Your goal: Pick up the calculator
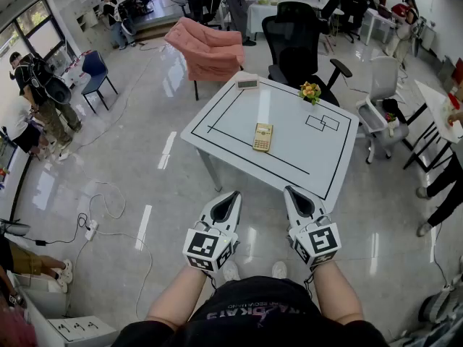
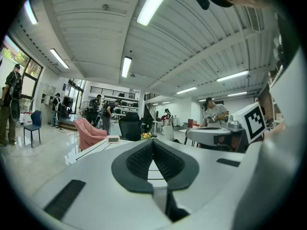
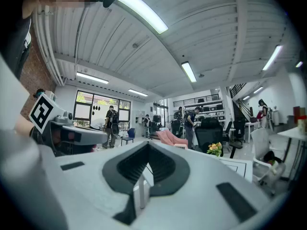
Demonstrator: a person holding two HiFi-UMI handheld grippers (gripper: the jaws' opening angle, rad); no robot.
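Note:
A gold-coloured calculator [image 1: 262, 136] lies flat near the middle of the white table [image 1: 231, 96], inside black tape lines. My left gripper [image 1: 233, 196] and right gripper [image 1: 291, 191] are held side by side in front of the table's near edge, short of it and apart from the calculator. Both are shut with nothing between the jaws. In the left gripper view the left gripper [image 2: 153, 143] has its jaws pressed together, pointing level over the table top. The right gripper [image 3: 147, 145] is likewise shut in the right gripper view. The calculator is hidden in both gripper views.
A small digital clock [image 1: 247, 83] stands at the table's far left corner and a small bunch of flowers [image 1: 310, 91] at the far right. A black office chair [image 1: 296, 38] and a pink armchair [image 1: 206, 49] stand behind the table. People stand around the room's edges.

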